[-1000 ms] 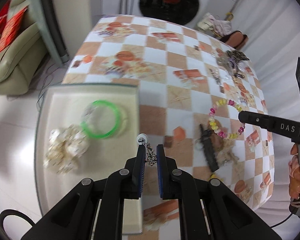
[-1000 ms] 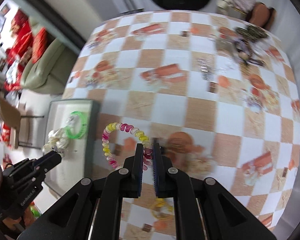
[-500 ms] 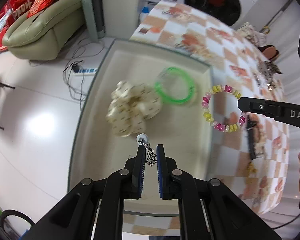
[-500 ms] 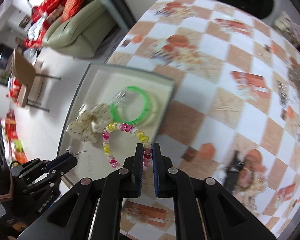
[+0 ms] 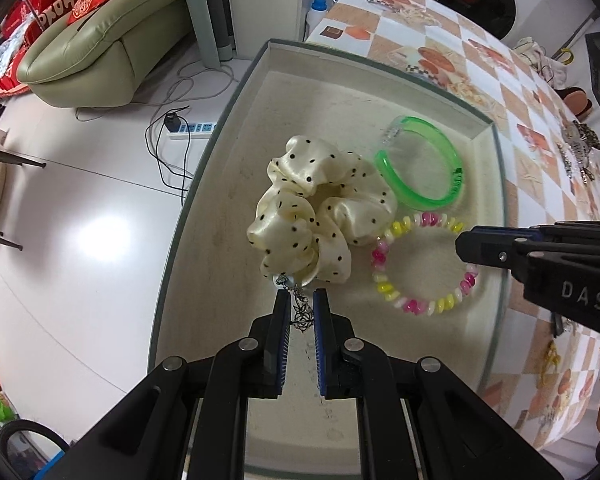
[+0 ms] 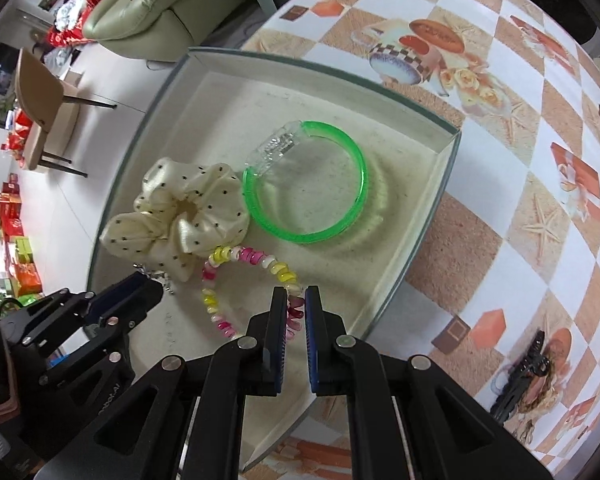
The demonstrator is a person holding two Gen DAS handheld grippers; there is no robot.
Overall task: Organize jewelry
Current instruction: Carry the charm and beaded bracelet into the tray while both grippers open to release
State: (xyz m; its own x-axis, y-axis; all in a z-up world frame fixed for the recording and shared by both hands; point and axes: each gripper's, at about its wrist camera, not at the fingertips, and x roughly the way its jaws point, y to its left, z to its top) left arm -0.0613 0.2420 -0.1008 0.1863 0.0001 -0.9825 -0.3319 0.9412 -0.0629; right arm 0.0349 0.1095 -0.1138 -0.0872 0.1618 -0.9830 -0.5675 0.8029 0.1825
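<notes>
The left hand-held gripper is closed narrowly on a small metal pendant earring, held just above the beige tray, at the scrunchie's six o'clock edge. The right hand-held gripper is clamped on the beaded bracelet, which hangs over the tray floor at five o'clock of the scrunchie, with the green bangle at its twelve o'clock. The earring is judged light, thin and easily bent or dropped, so it is best pinched on its flat ornament. The bracelet is judged light and floppy, best taken across a few beads. Compared with half a second ago, both pieces have been carried lower and deeper into the tray, away from the checkered counter.
</notes>
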